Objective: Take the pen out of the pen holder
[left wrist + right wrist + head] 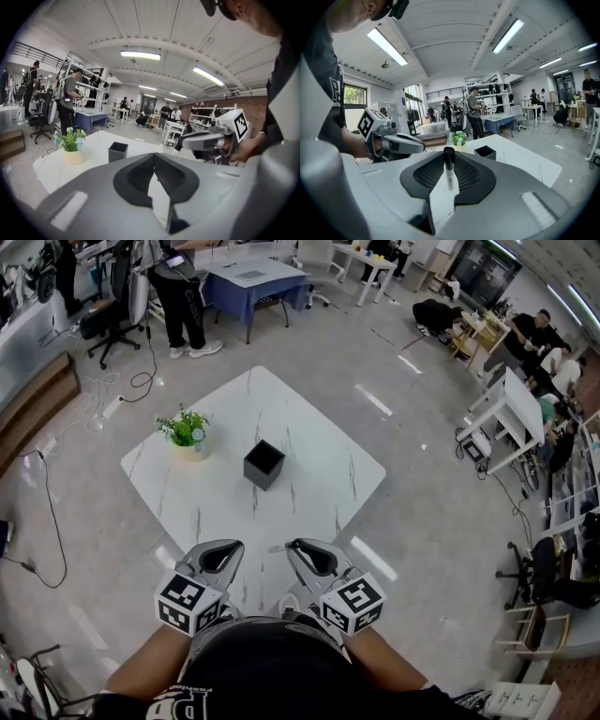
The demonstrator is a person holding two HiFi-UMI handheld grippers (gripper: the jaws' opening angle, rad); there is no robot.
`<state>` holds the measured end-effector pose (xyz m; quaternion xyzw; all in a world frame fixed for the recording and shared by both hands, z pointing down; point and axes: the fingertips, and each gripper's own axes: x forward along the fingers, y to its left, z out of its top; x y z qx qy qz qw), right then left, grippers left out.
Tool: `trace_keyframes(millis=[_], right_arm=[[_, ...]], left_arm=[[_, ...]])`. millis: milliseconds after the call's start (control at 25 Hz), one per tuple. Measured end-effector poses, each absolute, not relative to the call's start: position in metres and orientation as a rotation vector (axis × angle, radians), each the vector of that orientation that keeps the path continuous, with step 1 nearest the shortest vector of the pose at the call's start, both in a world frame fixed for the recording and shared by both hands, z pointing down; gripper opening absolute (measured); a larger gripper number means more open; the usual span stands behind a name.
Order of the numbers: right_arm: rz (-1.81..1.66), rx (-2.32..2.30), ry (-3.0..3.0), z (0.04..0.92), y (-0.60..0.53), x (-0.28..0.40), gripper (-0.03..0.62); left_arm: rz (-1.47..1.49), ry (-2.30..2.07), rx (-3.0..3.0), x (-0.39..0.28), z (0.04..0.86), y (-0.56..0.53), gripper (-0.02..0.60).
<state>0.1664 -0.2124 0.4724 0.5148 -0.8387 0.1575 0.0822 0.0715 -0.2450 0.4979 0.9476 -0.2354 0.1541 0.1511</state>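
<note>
1. White-barrelled with a black cap, the pen (449, 176) is clamped in the right gripper (449, 155). The jaws are closed onto the barrel, and the cap end sticks out past their tips.
2. The left gripper (152, 160) is just beside it. Its jaws are drawn together at the tips with nothing between them (a sliver of white shows through the gap lower down).
3. Both grippers are held close to the person's body, above the near corner of the white marble tabletop (309, 427), with their tips angled toward each other.
4. The black square holder (264, 463) stands upright near the middle of the tabletop, well apart from the pen and both grippers.
5. Left of the holder, near it but not touching, a small green plant (186, 430) sits in a pale pot.
6. Beyond the tabletop, on the grey floor, a person (183, 296) stands beside a blue-covered table (253, 282).
</note>
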Motion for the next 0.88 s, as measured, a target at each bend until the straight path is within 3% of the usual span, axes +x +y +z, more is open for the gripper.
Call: trace_keyframes(millis=[880], right_arm=[[0.469,1.527,-2.512,0.4707,-0.2129,0.1659,0.061]], left_arm=[[0.434,-0.672,2.721,0.0754,0.4956,-0.2446,0.057]])
